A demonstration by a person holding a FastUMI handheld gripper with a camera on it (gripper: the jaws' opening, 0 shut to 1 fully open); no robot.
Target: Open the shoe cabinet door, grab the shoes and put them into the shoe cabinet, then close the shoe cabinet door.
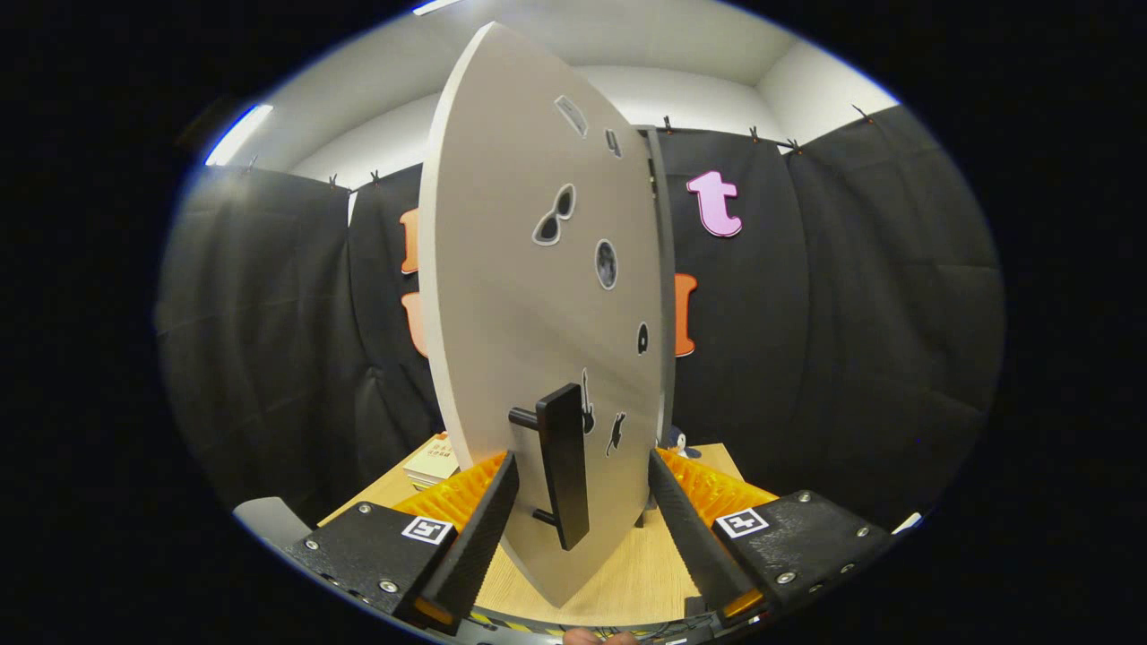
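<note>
Gripper view: the shoe cabinet door [529, 296] stands upright just ahead, swung so that its pale grey, smooth, matt face runs away from the camera, its near edge curved by the lens. On it are small flat stickers: a pair of sunglasses [555, 216] at about 12 o'clock from the handle, a dark oval [607, 263] at 1 o'clock, and low down, just right of the handle, a guitar shape and a small leaping animal [616, 433]. No writing on them can be read.

The handle [564, 464] is a slim, flat dark bar standing vertically off the door on two short round posts.

The gripper [582, 524] is spread wide, its fingers [484, 520] at 7 o'clock and 5 o'clock of the handle, ribbed on their inner faces. The handle and the door's lower edge lie between them; neither finger touches the bar, so nothing is held. Each finger base carries a small square black-and-white marker [427, 528].

Below is a light wood-grain table [627, 573]. At 10 o'clock from the left finger a small stack of books [433, 466] lies on it; its print is too small to read. Black cloth walls hang behind.
</note>
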